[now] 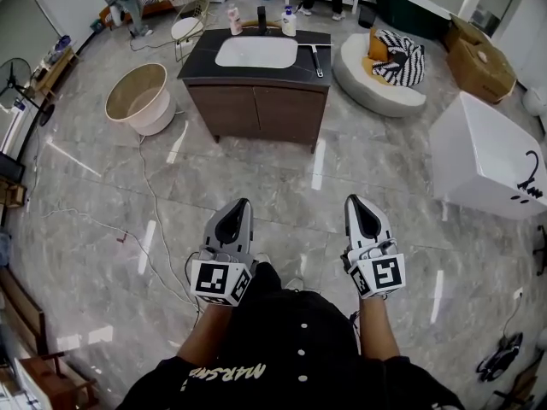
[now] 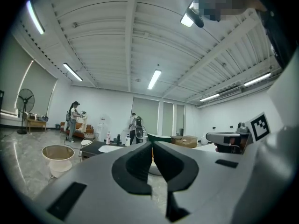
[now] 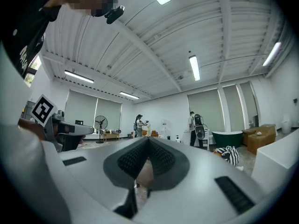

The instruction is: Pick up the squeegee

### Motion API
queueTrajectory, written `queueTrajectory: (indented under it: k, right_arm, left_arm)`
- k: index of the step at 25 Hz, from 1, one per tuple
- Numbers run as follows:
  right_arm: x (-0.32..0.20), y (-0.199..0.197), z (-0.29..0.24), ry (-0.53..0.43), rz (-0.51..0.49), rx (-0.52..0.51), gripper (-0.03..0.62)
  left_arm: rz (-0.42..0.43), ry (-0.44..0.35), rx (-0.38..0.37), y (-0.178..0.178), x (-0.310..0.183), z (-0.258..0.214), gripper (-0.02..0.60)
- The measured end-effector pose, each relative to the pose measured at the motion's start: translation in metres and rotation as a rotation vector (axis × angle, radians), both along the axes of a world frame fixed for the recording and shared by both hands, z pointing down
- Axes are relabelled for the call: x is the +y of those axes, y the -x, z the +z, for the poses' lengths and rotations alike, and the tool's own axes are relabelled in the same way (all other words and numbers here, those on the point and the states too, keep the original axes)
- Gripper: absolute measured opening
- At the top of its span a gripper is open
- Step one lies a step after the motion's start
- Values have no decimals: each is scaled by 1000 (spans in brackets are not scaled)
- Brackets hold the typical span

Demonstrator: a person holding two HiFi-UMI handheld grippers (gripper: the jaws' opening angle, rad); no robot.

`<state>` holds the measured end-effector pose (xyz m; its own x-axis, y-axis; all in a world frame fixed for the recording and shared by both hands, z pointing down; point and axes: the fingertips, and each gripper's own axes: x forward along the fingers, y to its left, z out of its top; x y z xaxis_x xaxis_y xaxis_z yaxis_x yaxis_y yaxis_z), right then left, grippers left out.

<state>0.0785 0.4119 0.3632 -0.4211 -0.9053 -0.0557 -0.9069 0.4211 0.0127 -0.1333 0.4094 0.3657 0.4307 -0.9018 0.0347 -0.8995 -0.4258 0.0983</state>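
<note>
1. Stands on the marble floor (image 1: 282, 186), well apart from the vanity cabinet (image 1: 256, 109) and facing it. Reads as the approach stage, with nothing grasped yet.
2. Finds the squeegee (image 1: 318, 61) lying flat on the cabinet's dark surface (image 1: 198, 62), just right of the white basin (image 1: 256, 52). Seems to have its handle toward the front edge and its blade end toward the back, which would let a reach from the front meet the handle first.
3. Carries the left tool (image 1: 243, 203) level and aimed at the cabinet, jaws pressed together at the tips with nothing between them.
4. Carries the right tool (image 1: 353, 199) the same way beside it, jaws fully closed and empty.
5. Probably keeps both closed because nothing is within reach. Calls for getting much nearer and spreading one pair of jaws before lining up on the handle.
6. Favours the right tool as a guess, since the squeegee sits on the cabinet's right side, more in line with that hand.
7. Leaves room to work. The bottles (image 1: 289, 21) stand at the back edge, apart from the squeegee, so a grasp at the handle should not disturb them.
8. Should mind the thin cable (image 1: 147, 229) trailing over the floor to the left of the straight path, and the round tub (image 1: 141, 98) farther left.
</note>
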Motion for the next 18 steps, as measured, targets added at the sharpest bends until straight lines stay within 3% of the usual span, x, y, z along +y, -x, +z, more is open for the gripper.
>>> queueTrajectory:
  k: [8, 18]
  right_arm:
    - [-31, -13, 10, 1, 12, 12, -5]
    - [-112, -30, 7, 12, 52, 16, -5]
  left_arm:
    - [22, 5, -2, -21, -34, 15, 18]
    - [66, -14, 16, -39, -123, 9, 18]
